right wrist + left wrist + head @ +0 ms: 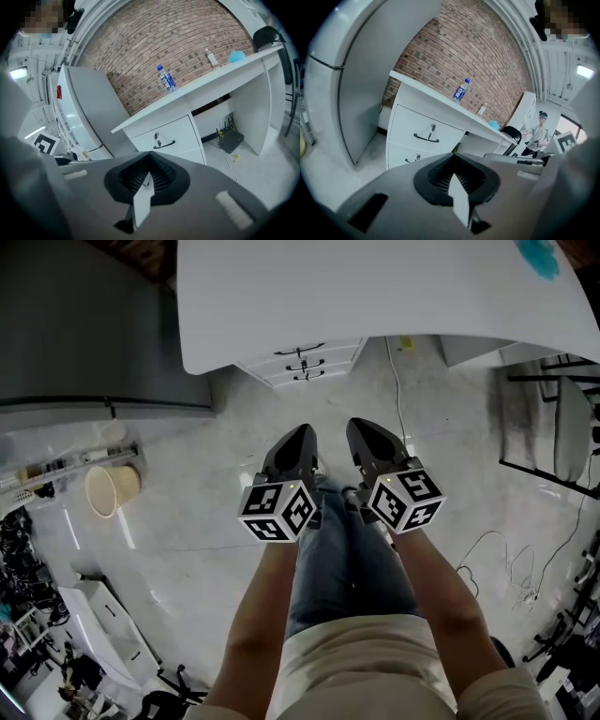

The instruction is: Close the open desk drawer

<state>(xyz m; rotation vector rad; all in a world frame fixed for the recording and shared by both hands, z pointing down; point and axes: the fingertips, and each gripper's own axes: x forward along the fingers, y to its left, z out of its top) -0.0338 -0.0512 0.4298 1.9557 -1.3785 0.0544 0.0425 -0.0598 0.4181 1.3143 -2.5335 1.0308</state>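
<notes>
Brick-walled room: white bench (375,287) with 3 black-handled white drawers (302,362), seemingly flush, well ahead. Pinched closed and empty, left gripper (302,434) and right gripper (362,428) could skid off a drawer front.

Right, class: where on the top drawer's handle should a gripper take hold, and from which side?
Probably the middle of the handle, straight from the front: it is a thin level bar fixed to the top drawer at both ends, so jaws above and below can close round it.
</notes>
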